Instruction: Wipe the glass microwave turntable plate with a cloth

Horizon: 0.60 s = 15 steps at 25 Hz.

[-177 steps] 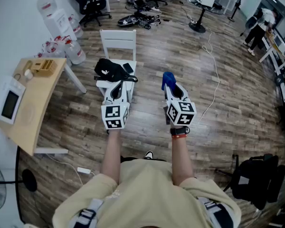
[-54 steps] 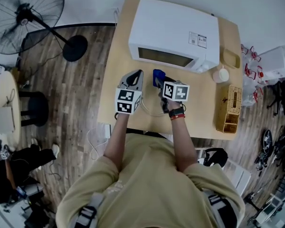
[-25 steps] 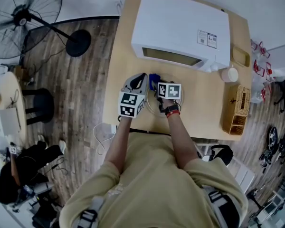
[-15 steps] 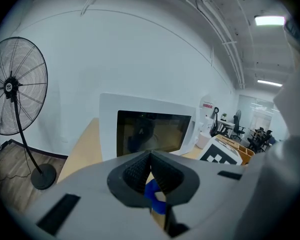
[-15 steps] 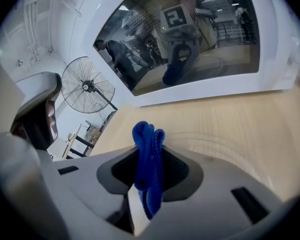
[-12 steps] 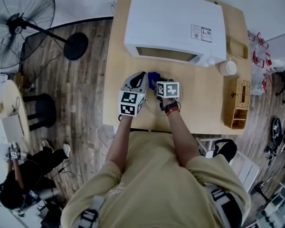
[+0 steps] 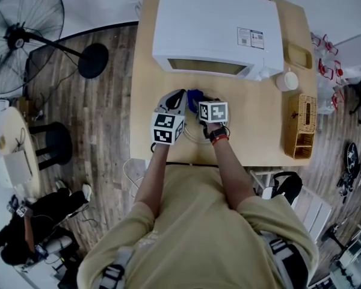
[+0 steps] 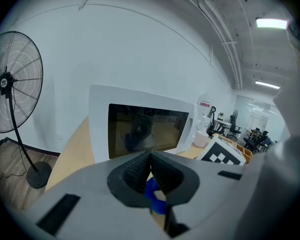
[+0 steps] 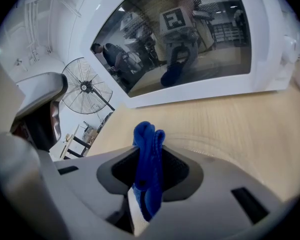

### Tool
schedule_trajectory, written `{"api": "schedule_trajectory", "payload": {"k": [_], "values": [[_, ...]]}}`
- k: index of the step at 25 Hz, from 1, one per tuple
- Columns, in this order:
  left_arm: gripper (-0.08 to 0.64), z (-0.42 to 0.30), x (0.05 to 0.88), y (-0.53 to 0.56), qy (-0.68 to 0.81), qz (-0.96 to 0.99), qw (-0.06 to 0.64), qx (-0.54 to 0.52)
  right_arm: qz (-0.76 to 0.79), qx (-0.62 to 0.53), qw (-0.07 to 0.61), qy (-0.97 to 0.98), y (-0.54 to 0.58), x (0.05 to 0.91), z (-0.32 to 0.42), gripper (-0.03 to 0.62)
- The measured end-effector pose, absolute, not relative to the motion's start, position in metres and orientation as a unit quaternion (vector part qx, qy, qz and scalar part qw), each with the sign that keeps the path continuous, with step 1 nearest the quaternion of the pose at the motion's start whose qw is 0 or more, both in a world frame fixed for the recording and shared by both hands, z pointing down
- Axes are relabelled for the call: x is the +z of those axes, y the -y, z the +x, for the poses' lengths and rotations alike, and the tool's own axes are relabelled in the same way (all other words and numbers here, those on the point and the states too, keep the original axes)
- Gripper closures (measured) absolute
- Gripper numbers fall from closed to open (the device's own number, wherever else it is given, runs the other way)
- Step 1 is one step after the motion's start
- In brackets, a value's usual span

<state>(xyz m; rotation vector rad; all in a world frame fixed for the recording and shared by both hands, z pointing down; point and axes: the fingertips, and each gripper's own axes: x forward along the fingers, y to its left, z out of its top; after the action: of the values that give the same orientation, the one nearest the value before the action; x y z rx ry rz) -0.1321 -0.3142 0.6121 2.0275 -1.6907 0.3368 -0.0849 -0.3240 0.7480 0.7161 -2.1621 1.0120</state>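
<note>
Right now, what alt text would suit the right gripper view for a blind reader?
A folded blue cloth is clamped between the fingers of the right gripper, over a clear glass turntable plate on a light wooden table. A white microwave, door shut, stands behind.

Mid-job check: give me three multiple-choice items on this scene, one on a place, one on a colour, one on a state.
1. The white ceramic mug stands: A on the wooden table beside the white microwave oven; B on top of the microwave; C on the floor.
2. The folded cloth is: A red; B blue; C white.
3. The right gripper is: A open and empty; B lying on the table; C shut on the cloth.
Key: 1 A, the head view shows it by the microwave's corner; 2 B, the right gripper view shows it blue; 3 C, its fingers pinch the cloth.
</note>
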Motion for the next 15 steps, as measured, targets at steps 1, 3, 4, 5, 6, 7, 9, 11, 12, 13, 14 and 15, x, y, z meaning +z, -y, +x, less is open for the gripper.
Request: {"api": "schedule_trajectory", "payload": {"k": [1, 3, 4, 5, 6, 7, 9, 11, 12, 13, 14, 15], "values": [[0.541, -0.131, 0.613, 0.315, 0.616, 0.741, 0.239, 0.122, 0.274, 0.384, 0.319, 0.822, 0.324, 0.748, -0.084, 0.468], [0.541, -0.129, 0.615, 0.316, 0.613, 0.742, 0.243, 0.121, 0.276, 0.382, 0.319, 0.822, 0.325, 0.747, -0.082, 0.468], [0.541, -0.128, 0.615, 0.315, 0.612, 0.742, 0.244, 0.120, 0.277, 0.382, 0.319, 0.822, 0.325, 0.748, -0.081, 0.468], [0.541, -0.127, 0.616, 0.315, 0.611, 0.743, 0.245, 0.120, 0.278, 0.383, 0.319, 0.821, 0.325, 0.748, -0.080, 0.468], [0.541, -0.125, 0.617, 0.315, 0.609, 0.744, 0.246, 0.120, 0.280, 0.383, 0.318, 0.821, 0.325, 0.748, -0.078, 0.468], [0.541, -0.124, 0.617, 0.316, 0.608, 0.745, 0.246, 0.120, 0.281, 0.383, 0.318, 0.821, 0.326, 0.748, -0.077, 0.466], [0.541, -0.120, 0.619, 0.316, 0.605, 0.748, 0.247, 0.121, 0.285, 0.384, 0.316, 0.820, 0.328, 0.748, -0.074, 0.466], [0.541, -0.117, 0.621, 0.315, 0.601, 0.750, 0.247, 0.121, 0.290, 0.386, 0.314, 0.818, 0.329, 0.749, -0.070, 0.466], [0.541, -0.116, 0.621, 0.315, 0.600, 0.751, 0.247, 0.122, 0.291, 0.387, 0.313, 0.817, 0.329, 0.749, -0.069, 0.465], [0.541, -0.115, 0.622, 0.314, 0.598, 0.752, 0.247, 0.123, 0.293, 0.387, 0.312, 0.816, 0.330, 0.748, -0.067, 0.465], [0.541, -0.114, 0.623, 0.314, 0.597, 0.753, 0.248, 0.123, 0.295, 0.388, 0.312, 0.816, 0.331, 0.748, -0.066, 0.465], [0.541, -0.113, 0.623, 0.313, 0.596, 0.753, 0.249, 0.124, 0.296, 0.388, 0.311, 0.815, 0.331, 0.748, -0.064, 0.465]]}}
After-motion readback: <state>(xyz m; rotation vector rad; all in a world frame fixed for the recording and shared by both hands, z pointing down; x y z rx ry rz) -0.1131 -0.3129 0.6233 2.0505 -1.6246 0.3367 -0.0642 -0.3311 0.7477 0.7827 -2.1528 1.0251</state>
